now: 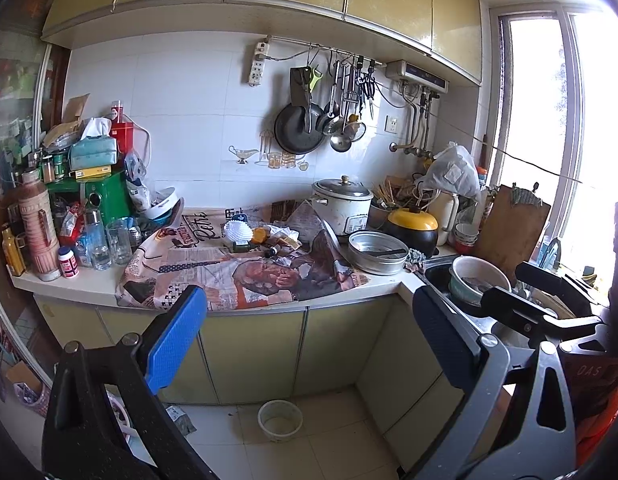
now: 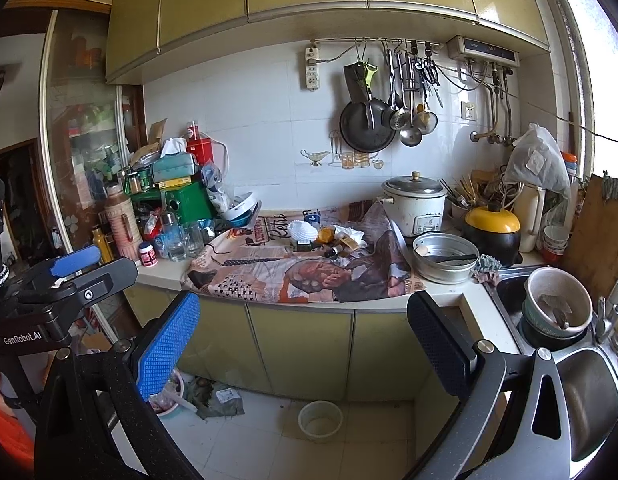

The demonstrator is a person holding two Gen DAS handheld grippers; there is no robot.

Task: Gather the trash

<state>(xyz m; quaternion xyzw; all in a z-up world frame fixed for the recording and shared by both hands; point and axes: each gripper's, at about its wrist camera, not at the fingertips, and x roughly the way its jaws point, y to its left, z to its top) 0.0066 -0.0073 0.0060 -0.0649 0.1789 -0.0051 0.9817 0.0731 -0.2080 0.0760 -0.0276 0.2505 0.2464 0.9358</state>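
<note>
I have both grippers held back from the worktop (image 1: 89, 286), above the floor in front of the lower cabinets. The left gripper (image 1: 309, 344) fills the bottom of its own frame with its jaws spread wide and nothing between them. The right gripper (image 2: 305, 344) looks the same in its view, jaws wide apart and bare.

The trash sits in the middle of each frame, on the printed newspaper (image 1: 237, 272) that covers the worktop: a white pleated paper cup (image 1: 237, 231), a crumpled white wrapper (image 1: 287, 235), an orange lid-like piece (image 1: 260, 235) between them, and two small dark bottles (image 1: 273, 251) lying on their sides just in front. I think there are more scraps around the bottles, but they are too small for me to name.

To the right of the pile stands a white rice cooker (image 1: 343, 206), and a metal basin (image 1: 377, 252) rests just beside it at the paper's edge. At lower centre of the left view, a white bowl (image 1: 280, 420) stands on the floor tiles.
</note>
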